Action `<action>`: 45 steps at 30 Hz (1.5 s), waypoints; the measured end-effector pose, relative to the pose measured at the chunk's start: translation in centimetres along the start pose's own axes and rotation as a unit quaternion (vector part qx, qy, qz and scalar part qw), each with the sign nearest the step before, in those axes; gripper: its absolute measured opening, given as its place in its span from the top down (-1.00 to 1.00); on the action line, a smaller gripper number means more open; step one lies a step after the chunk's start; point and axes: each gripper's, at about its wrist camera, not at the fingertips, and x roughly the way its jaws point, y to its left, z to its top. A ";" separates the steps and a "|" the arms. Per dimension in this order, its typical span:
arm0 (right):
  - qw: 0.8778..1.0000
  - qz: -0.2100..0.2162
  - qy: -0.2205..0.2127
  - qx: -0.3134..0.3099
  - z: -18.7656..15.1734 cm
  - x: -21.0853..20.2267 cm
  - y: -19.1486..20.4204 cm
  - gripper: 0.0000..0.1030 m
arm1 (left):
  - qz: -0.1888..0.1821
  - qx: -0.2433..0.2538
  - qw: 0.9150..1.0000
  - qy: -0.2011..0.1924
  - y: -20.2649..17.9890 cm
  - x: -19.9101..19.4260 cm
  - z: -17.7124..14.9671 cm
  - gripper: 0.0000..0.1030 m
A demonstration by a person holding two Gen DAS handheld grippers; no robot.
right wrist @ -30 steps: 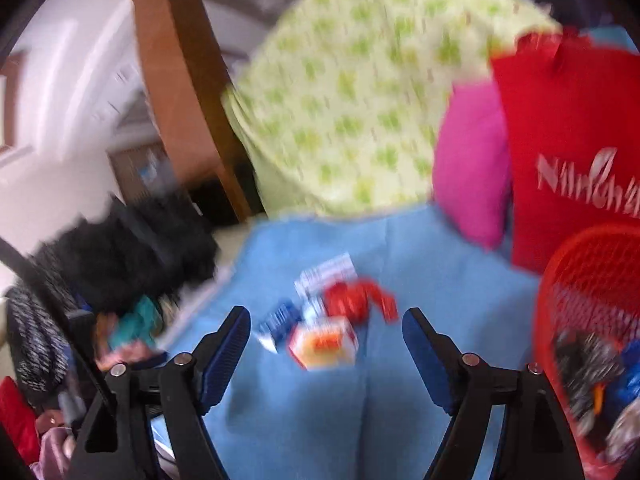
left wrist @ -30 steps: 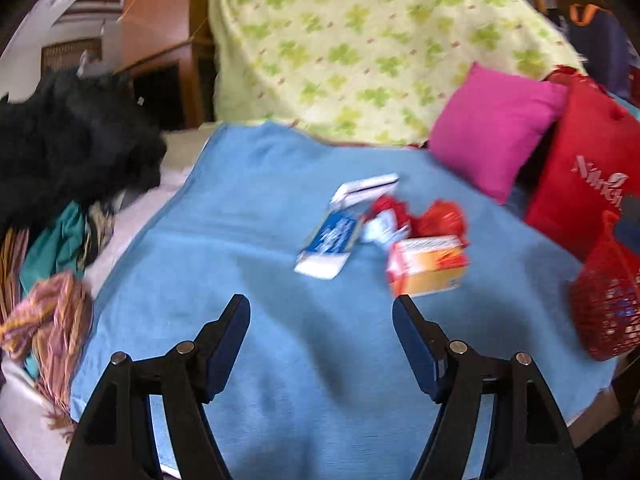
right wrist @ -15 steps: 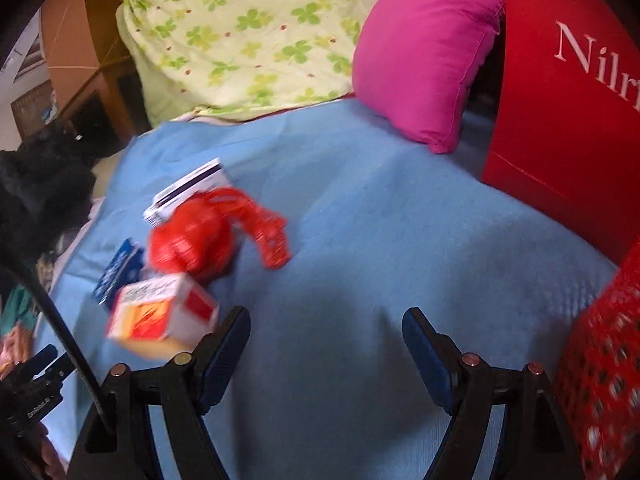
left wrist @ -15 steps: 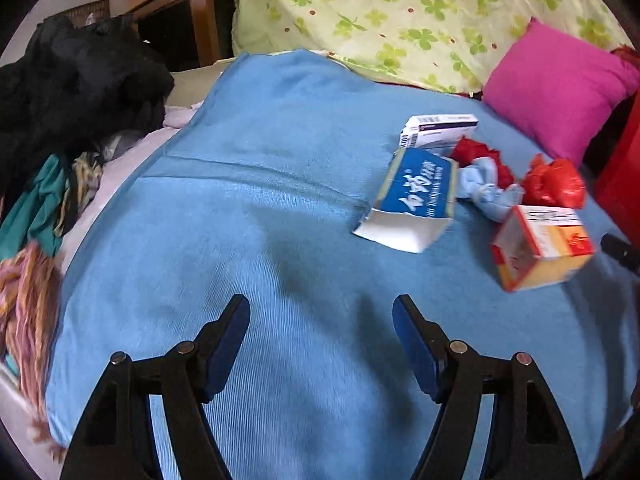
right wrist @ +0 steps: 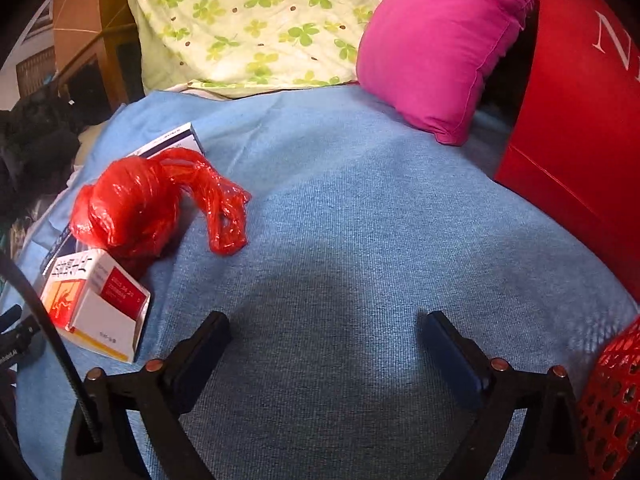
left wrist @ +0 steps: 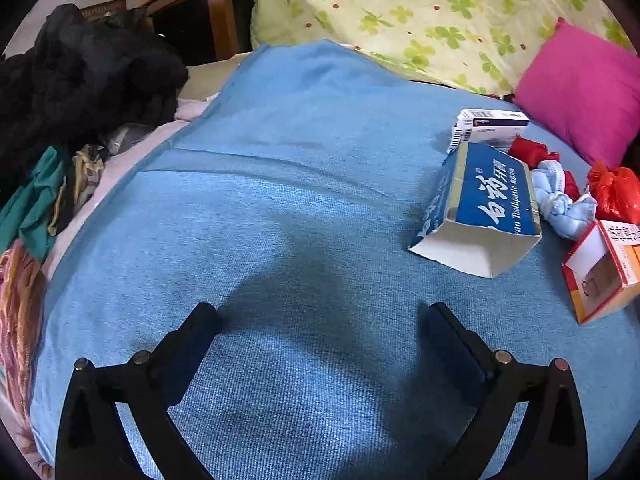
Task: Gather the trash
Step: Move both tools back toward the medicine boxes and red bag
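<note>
Trash lies on a blue blanket: a blue toothpaste box, a white box with a barcode, a pale blue crumpled wad, a red plastic bag and an orange-and-white carton. My left gripper hovers low over bare blanket, left of the toothpaste box, jaws opening wide with nothing between them. My right gripper hangs over bare blanket to the right of the carton and red bag, jaws also opening, empty. A red mesh basket sits at the right gripper's lower right.
A pink cushion and a red bag with white letters stand at the back right. A green clover-print quilt covers the back. Dark and coloured clothes pile along the blanket's left edge. A wooden cabinet stands behind.
Both grippers have dropped closer to the blanket and their jaws have spread wider. The trash now looms larger: right of the left gripper, left of the right gripper.
</note>
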 end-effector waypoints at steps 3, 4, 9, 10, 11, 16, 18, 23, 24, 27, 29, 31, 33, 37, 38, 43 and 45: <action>1.000 -0.003 0.002 -0.003 -0.1 -0.2 0.1 -0.95 | 0.007 0.000 1.000 0.000 -0.2 0.1 0.0 -1.00; 1.000 -0.004 0.001 -0.003 -0.2 -0.4 0.2 -0.95 | 0.007 -0.001 1.000 0.001 -0.1 0.1 0.0 -1.00; 1.000 -0.004 0.005 -0.008 -0.6 -0.3 0.6 -0.99 | -0.003 -0.008 1.000 0.002 0.2 0.3 -0.1 -1.00; 1.000 -0.010 0.006 -0.011 -0.6 -0.3 0.8 -0.99 | -0.004 -0.009 1.000 0.002 0.2 0.3 -0.1 -1.00; 1.000 -0.013 0.005 -0.013 -0.6 -0.3 0.9 -0.99 | -0.005 -0.009 1.000 0.002 0.3 0.3 -0.1 -1.00; 1.000 -0.008 0.009 -0.006 -0.9 -0.6 0.8 -0.99 | -0.010 -0.012 1.000 0.004 0.4 0.4 -0.1 -1.00; 1.000 -0.006 0.013 -0.005 -1.1 -0.7 0.8 -0.99 | -0.011 -0.013 1.000 0.005 0.4 0.4 -0.1 -1.00; 1.000 -0.005 0.026 -0.006 -0.9 -0.7 0.7 -0.99 | -0.016 -0.016 1.000 0.012 0.4 0.4 0.1 -1.00; 1.000 -0.006 0.027 -0.008 -0.9 -0.7 0.8 -0.99 | -0.017 -0.017 1.000 0.014 0.4 0.4 0.2 -1.00; 1.000 -0.010 0.024 -0.011 -0.9 -0.8 0.9 -0.99 | -0.017 -0.018 0.999 0.024 0.4 0.4 0.4 -1.00; 0.999 -0.014 0.026 -0.018 -0.9 -0.8 1.1 -0.99 | -0.014 -0.022 0.999 0.033 0.4 0.4 0.5 -1.00; 0.999 -0.013 0.028 -0.017 -0.8 -0.8 1.1 -0.99 | -0.009 -0.024 0.999 0.041 0.2 0.3 0.6 -1.00; 0.999 -0.013 0.032 -0.017 -0.8 -0.8 1.1 -0.99 | -0.006 -0.026 0.999 0.045 0.2 0.3 0.7 -1.00; 0.999 -0.013 0.037 -0.017 -0.6 -0.7 1.1 -0.99 | -0.008 -0.026 0.998 0.056 0.2 0.4 1.0 -1.00; 0.999 -0.012 0.040 -0.016 -0.6 -0.6 1.1 -0.99 | -0.009 -0.025 0.998 0.059 0.3 0.4 1.1 -1.00; 0.999 -0.005 0.050 -0.022 -0.3 -0.6 1.0 -0.99 | -0.016 -0.020 0.997 0.071 0.4 0.0 1.4 -1.00; 0.998 0.004 0.066 -0.020 0.1 -0.6 0.9 -0.99 | -0.030 -0.018 0.997 0.071 0.4 -0.6 1.6 -1.00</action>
